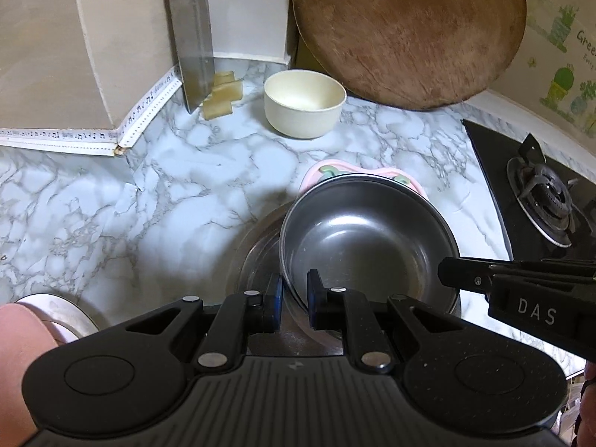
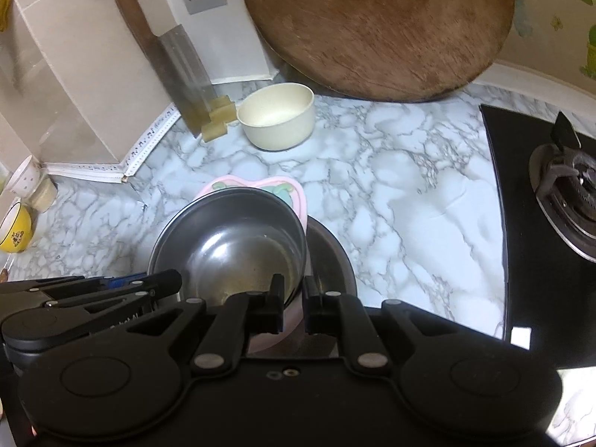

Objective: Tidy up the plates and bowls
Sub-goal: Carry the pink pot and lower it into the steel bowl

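Note:
A dark steel bowl (image 1: 368,238) (image 2: 231,238) sits nested on a pink plate (image 1: 324,169) (image 2: 290,193) with green shapes on its rim. My left gripper (image 1: 297,296) is shut on the near-left edge of this stack. My right gripper (image 2: 294,298) is shut on the opposite edge, and its tip (image 1: 447,273) shows in the left wrist view. Under the stack lies a wider steel dish (image 1: 257,257) (image 2: 331,257); whether they touch is hidden. A cream bowl (image 1: 303,102) (image 2: 277,115) stands apart, near the back wall.
A round wooden board (image 1: 409,33) leans on the back wall, with a cleaver (image 1: 195,44) and sponge pieces (image 1: 223,91) to its left. A black gas hob (image 1: 540,201) is to the right. A yellow bowl (image 2: 15,231) and a white cup (image 2: 26,178) stand far left.

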A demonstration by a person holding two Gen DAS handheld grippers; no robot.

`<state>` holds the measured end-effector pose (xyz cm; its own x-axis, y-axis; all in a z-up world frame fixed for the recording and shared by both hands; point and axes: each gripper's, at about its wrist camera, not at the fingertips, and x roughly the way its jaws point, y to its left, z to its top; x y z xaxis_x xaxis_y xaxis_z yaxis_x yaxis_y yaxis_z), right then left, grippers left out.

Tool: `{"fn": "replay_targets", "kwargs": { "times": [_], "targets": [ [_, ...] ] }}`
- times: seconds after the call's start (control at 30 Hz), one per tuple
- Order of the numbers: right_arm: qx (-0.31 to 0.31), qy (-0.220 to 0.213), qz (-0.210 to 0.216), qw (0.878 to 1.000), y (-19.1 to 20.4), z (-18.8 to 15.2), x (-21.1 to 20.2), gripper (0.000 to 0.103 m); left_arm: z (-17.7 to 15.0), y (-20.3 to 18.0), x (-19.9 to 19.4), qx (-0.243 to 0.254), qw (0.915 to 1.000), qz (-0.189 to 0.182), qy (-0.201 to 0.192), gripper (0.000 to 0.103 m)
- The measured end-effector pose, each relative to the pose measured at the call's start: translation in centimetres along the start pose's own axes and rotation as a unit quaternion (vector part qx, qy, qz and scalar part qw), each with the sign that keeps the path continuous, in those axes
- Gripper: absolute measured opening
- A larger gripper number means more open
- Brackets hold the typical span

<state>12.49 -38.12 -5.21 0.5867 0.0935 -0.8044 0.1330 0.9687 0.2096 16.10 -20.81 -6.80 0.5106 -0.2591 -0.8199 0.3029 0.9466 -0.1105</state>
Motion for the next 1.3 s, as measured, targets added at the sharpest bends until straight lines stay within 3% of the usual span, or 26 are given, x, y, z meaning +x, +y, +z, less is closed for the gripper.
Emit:
{"fn": "replay_targets", "kwargs": {
  "times": [0.37,0.73,1.13,1.23,1.3],
  "targets": [
    [0.000,0.012,-0.002,1.000,-0.2,-0.5,1.3,0.011,-0.5,0.1,1.6,0.008,0.9999,0.003,0.008,0.012],
    [0.010,0.018,0.005,1.000,-0.6,0.1,1.2,0.012,-0.1,0.9,1.8,-0.005,0.9996,-0.017,0.020,0.012],
    [-0.022,0.000,0.018,1.000,0.0,0.7,-0.4,0.012,0.4,1.9,0.0,0.007,0.9997,-0.023,-0.003,0.014],
    [-0.035,-0.013,0.021,0.999,0.4,1.0,-1.0,0.012,0.8,2.3,-0.6,0.006,0.9996,-0.027,-0.011,0.023],
    [-0.044,-0.018,0.025,0.999,0.7,1.3,-1.3,0.012,1.1,2.5,-1.1,0.006,0.9993,-0.029,-0.022,0.041]
  ]
}}
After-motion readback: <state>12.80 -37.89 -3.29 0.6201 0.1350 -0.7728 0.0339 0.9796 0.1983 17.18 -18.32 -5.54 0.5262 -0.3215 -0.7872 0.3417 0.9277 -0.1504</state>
